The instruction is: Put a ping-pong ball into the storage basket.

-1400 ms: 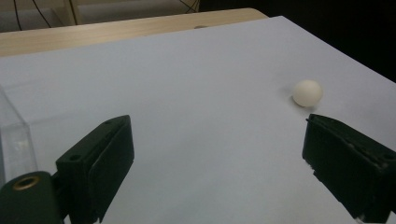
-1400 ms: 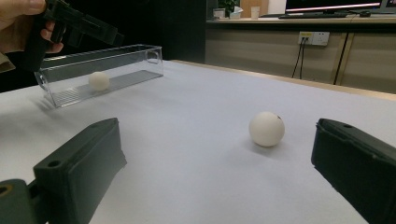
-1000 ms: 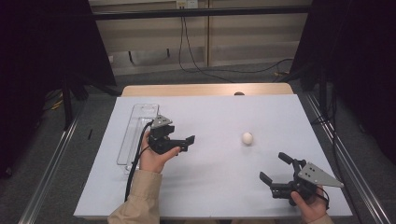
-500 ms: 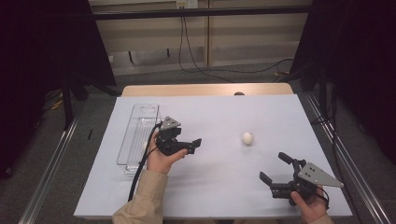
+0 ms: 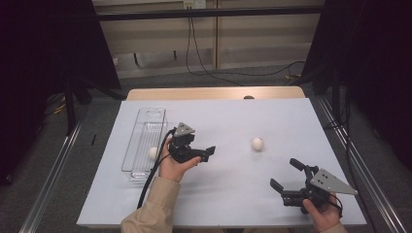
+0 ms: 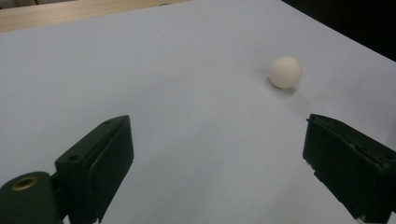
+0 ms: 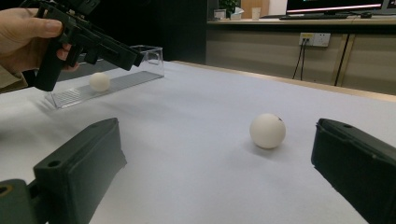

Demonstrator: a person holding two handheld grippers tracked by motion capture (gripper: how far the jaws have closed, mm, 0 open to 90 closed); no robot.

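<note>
Reaching for the loose white ball [image 5: 257,143] on the table [image 5: 233,194]: left tool [image 5: 206,153] wide open, empty, aimed at it, well short. Right tool [image 5: 286,180] open, empty, idle. 1 ball [image 5: 153,152] already in the clear tray [image 5: 145,121]. Next: advance, straddle, close.

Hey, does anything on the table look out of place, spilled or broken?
Nothing looks damaged or spilled. One white ball lies loose on the white table cover, apart from the clear tray, which already holds another ball. Both grippers are open and empty.
</note>
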